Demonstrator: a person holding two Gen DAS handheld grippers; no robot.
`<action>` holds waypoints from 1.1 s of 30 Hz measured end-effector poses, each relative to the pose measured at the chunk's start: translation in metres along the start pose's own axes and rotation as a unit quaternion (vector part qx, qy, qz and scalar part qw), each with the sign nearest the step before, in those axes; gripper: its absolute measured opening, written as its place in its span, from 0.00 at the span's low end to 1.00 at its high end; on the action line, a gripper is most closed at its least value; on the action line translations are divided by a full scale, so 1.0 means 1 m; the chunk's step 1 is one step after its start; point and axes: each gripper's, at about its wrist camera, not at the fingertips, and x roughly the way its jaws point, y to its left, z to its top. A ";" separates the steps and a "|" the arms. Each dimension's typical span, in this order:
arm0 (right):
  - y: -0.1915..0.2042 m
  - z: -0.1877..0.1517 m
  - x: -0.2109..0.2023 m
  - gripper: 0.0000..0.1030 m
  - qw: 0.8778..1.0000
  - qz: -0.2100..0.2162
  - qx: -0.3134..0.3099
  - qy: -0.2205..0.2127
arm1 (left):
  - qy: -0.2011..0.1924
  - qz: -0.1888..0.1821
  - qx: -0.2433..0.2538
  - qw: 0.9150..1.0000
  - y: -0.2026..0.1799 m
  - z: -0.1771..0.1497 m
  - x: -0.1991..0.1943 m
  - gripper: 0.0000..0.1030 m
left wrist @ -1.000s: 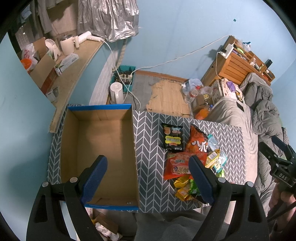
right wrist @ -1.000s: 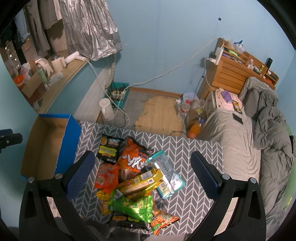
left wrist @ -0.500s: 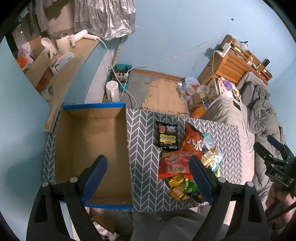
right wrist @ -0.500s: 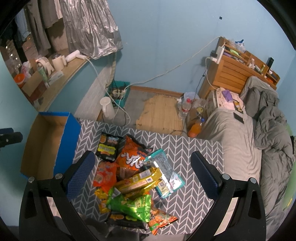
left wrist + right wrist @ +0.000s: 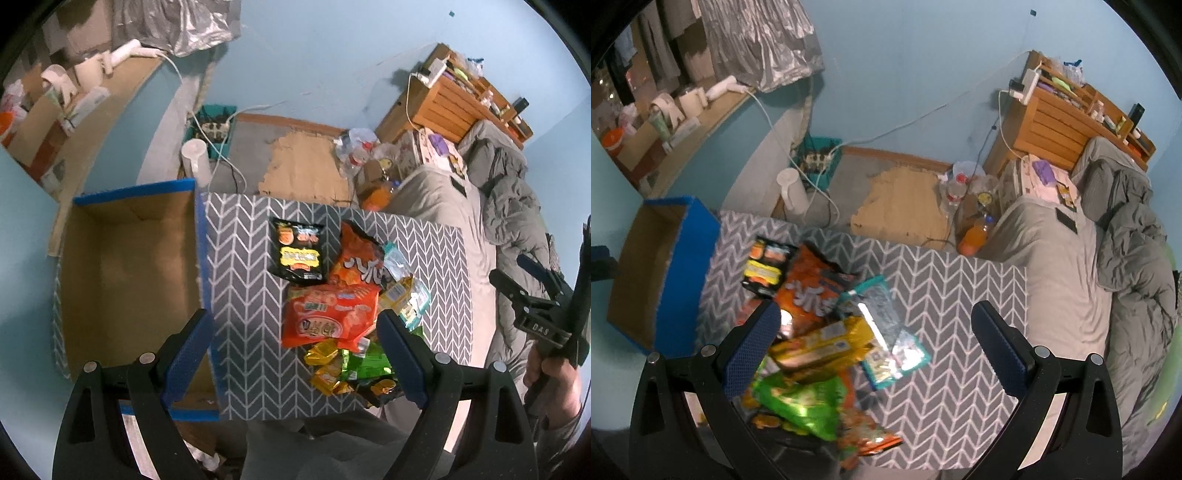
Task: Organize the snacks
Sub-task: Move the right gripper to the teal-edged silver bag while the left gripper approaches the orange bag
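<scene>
A pile of snack bags lies on the chevron-patterned table (image 5: 243, 280): a black bag (image 5: 298, 254), an orange bag (image 5: 357, 264), a red-orange bag (image 5: 330, 315), yellow packets (image 5: 325, 374) and a green bag (image 5: 803, 400). An empty blue-edged cardboard box (image 5: 129, 273) stands at the table's left, also in the right wrist view (image 5: 653, 273). My left gripper (image 5: 293, 350) is open and empty above the table, between box and pile. My right gripper (image 5: 875, 343) is open and empty above the pile; it also shows in the left wrist view (image 5: 535, 299).
A grey bed (image 5: 1071, 280) runs along the table's right side. Behind the table are a white kettle (image 5: 792, 188), an orange bottle (image 5: 975, 232), floor clutter and a wooden headboard shelf (image 5: 1067, 118). A cluttered wooden counter (image 5: 74, 122) is at the left.
Both grippers have moved lower and closer to the table. The left wrist view has shifted right from the box toward the snack pile. Both stay open.
</scene>
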 end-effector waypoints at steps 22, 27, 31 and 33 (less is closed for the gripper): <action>-0.050 -0.033 0.104 0.98 0.995 0.041 -0.024 0.089 | 0.099 -0.015 -0.004 0.995 -0.055 0.002 0.121 0.88; -0.052 -0.041 0.122 0.98 0.993 0.055 -0.030 0.104 | 0.114 -0.012 -0.003 0.993 -0.066 -0.001 0.145 0.88; -0.051 -0.049 0.138 0.98 0.989 0.067 -0.036 0.126 | 0.138 0.000 0.001 0.990 -0.071 -0.004 0.169 0.88; -0.049 -0.054 0.148 0.98 0.987 0.071 -0.048 0.134 | 0.147 0.007 0.002 0.989 -0.072 -0.007 0.178 0.88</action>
